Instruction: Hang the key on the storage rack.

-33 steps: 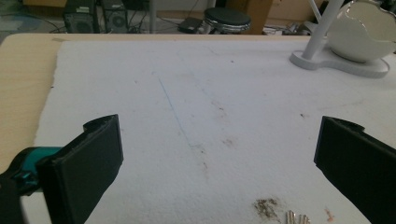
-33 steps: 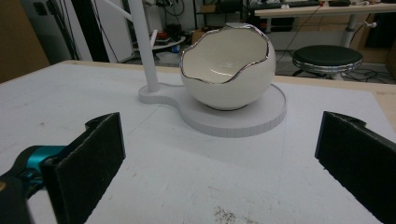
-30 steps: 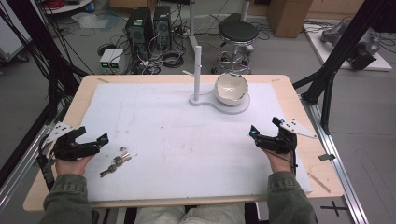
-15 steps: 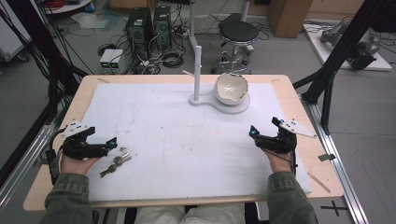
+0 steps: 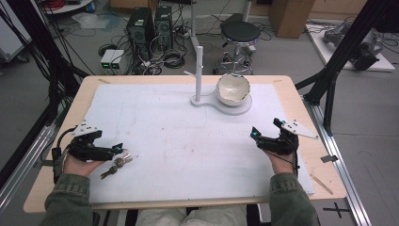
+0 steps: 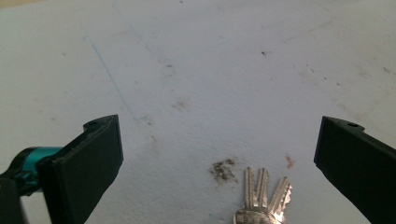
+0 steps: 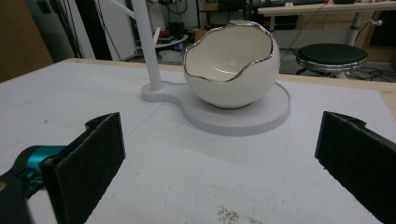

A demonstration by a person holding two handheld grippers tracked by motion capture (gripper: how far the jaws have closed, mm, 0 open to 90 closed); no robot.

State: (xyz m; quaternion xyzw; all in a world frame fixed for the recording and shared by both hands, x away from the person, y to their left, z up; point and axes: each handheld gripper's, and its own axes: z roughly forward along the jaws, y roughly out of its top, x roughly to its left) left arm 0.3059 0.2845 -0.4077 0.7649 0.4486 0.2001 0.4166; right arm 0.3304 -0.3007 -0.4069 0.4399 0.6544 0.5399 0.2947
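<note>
Egg-shaped bowl (image 7: 229,70) on white stand base (image 7: 243,116), w/ fingers (image 7: 88,163) wide apart.

The keys (image 6: 263,198) are showing a bright silver, with a darker bunch of the same metal in the high view (image 5: 115,165). The left tool (image 5: 123,150) is showing black jaws and a teal part near its tip, with a pale grey plate on top. The right tool (image 5: 254,133) is wearing the same black, teal and grey. The table (image 5: 301,106) is showing a light wood edge around a white sheet (image 5: 169,127) that is carrying faint brown smudges and a thin blue line. The egg-shaped bowl (image 7: 229,63) is gleaming cream white with a silver rim, sitting on a white stand (image 7: 252,121).
</note>
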